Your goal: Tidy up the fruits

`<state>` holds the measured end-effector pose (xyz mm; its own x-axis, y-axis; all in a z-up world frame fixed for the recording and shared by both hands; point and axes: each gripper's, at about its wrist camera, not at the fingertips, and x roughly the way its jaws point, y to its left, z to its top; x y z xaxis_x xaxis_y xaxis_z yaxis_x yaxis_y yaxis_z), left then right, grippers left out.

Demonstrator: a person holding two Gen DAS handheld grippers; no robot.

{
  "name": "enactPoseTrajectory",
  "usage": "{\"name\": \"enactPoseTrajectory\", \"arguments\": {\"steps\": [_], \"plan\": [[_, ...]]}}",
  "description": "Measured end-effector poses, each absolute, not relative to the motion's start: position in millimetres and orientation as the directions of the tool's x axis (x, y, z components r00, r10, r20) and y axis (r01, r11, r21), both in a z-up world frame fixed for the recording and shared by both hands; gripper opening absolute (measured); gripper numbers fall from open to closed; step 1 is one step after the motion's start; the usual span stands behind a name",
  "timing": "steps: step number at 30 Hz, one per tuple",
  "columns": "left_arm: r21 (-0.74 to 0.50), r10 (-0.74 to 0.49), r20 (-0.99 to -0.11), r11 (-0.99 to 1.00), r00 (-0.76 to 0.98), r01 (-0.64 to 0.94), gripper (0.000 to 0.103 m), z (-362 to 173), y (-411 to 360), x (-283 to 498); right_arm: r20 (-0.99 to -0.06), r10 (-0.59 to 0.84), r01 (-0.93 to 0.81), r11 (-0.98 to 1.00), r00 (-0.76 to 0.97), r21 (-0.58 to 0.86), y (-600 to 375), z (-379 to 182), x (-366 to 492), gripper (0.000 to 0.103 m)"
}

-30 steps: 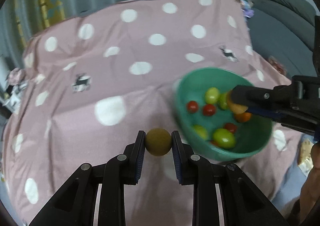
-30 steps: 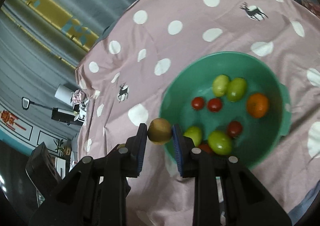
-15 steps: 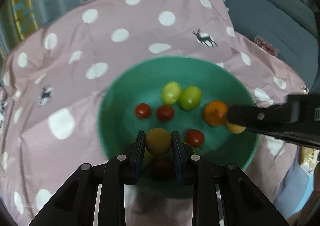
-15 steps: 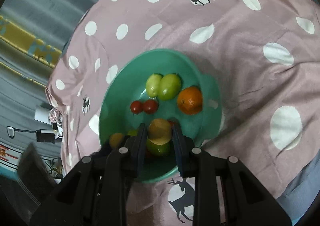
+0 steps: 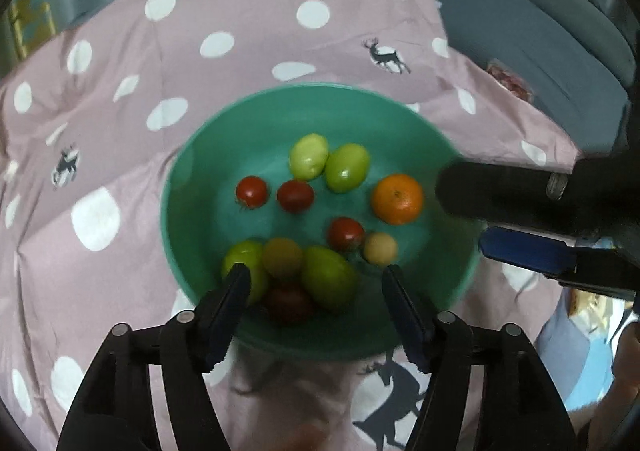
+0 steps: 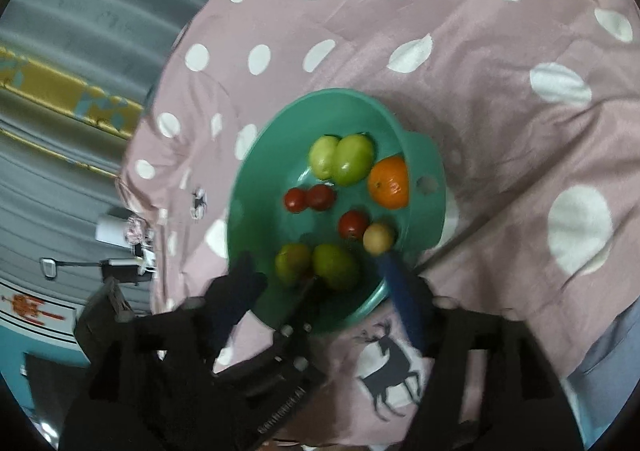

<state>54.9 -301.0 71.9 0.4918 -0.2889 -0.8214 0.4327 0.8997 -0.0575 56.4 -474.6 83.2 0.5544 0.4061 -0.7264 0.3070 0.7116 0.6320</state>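
A green bowl (image 5: 208, 179) (image 6: 248, 187) on the pink dotted cloth holds several fruits: an orange (image 5: 397, 198), red tomatoes and green fruits. My left gripper (image 5: 315, 279) hovers over the bowl's near rim with its jaws opening and nothing pressed between them. A brown round fruit (image 5: 282, 257) lies loose in the bowl between two green fruits. My right gripper (image 6: 314, 263) (image 5: 460, 217) reaches in from the right, jaws also opening. A pale round fruit (image 6: 378, 238) (image 5: 380, 248) rests free in the bowl at the tip of its blue pad.
The pink cloth (image 5: 240, 51) with white dots and deer prints covers the whole surface. A grey sofa (image 5: 540, 51) stands behind on the right. The bowl has a side handle (image 6: 426, 183). A person's hand (image 5: 624, 351) shows at the lower right.
Both grippers came over the bowl, each shut on a round fruit. Now both jaws have spread and the brown and the pale fruit lie in the bowl.
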Motion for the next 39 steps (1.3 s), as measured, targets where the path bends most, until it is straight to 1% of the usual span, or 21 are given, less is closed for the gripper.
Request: {"name": "enactPoseTrajectory", "arguments": {"steps": [1,3,4,5,6,7,9,11,12,14,16,18,20,22,24,25,30,34,39], "plan": [[-0.044,-0.280,-0.814,0.903,0.508,0.428,0.072,75,-300,50,-0.738,0.376,0.326,0.720,0.560,0.613,-474,87,51,0.088],[-0.029,-0.283,-0.809,0.895,0.515,0.446,0.076,78,-300,40,-0.758,0.315,0.356,0.737,0.570,0.574,-474,94,44,0.090],[-0.027,-0.288,-0.804,0.892,0.520,0.452,0.080,81,-299,36,-0.762,0.303,0.363,0.740,0.572,0.566,-474,97,42,0.092],[-0.031,-0.289,-0.802,0.894,0.523,0.447,0.089,83,-297,31,-0.767,0.292,0.370,0.743,0.572,0.558,-475,100,38,0.094],[-0.050,-0.298,-0.807,0.895,0.510,0.443,0.094,85,-293,28,-0.768,0.291,0.369,0.745,0.570,0.556,-475,102,35,0.095],[-0.088,-0.326,-0.811,0.889,0.486,0.449,0.102,85,-289,25,-0.768,0.290,0.366,0.747,0.571,0.555,-476,104,34,0.097],[-0.173,-0.386,-0.819,0.871,0.424,0.460,0.102,84,-282,20,-0.769,0.267,0.364,0.759,0.581,0.539,-478,109,28,0.099],[-0.223,-0.406,-0.840,0.864,0.361,0.452,0.102,77,-277,17,-0.780,0.229,0.391,0.763,0.582,0.515,-483,110,25,0.100],[-0.229,-0.404,-0.846,0.865,0.347,0.447,0.102,75,-275,15,-0.787,0.208,0.413,0.758,0.581,0.505,-486,110,24,0.100],[-0.190,-0.368,-0.856,0.877,0.364,0.441,0.102,70,-273,12,-0.788,0.195,0.446,0.734,0.584,0.512,-491,107,21,0.100],[-0.087,-0.289,-0.855,0.899,0.431,0.430,0.102,65,-274,8,-0.789,0.201,0.473,0.706,0.580,0.528,-495,104,19,0.101],[-0.032,-0.234,-0.858,0.913,0.458,0.407,0.102,58,-273,7,-0.799,0.211,0.491,0.692,0.564,0.529,-497,99,20,0.103],[-0.043,-0.238,-0.868,0.911,0.436,0.411,0.102,49,-271,8,-0.815,0.209,0.502,0.697,0.540,0.511,-496,95,21,0.103],[-0.110,-0.283,-0.877,0.905,0.388,0.410,0.102,42,-267,10,-0.826,0.206,0.509,0.702,0.525,0.499,-496,92,22,0.103],[-0.149,-0.310,-0.875,0.903,0.371,0.403,0.102,37,-261,11,-0.830,0.204,0.526,0.688,0.520,0.499,-499,89,22,0.103],[-0.146,-0.307,-0.870,0.908,0.386,0.393,0.102,37,-260,10,-0.832,0.201,0.537,0.681,0.517,0.498,-501,88,21,0.103],[-0.031,-0.214,-0.860,0.928,0.463,0.372,0.102,38,-261,9,-0.837,0.184,0.574,0.651,0.516,0.497,-510,86,20,0.103],[-0.029,-0.225,-0.845,0.925,0.485,0.378,0.102,39,-259,6,-0.836,0.171,0.597,0.627,0.521,0.500,-512,85,19,0.103],[-0.014,-0.220,-0.843,0.921,0.490,0.389,0.102,39,-264,5,-0.849,0.173,0.580,0.662,0.499,0.475,-506,83,24,0.103]]}}
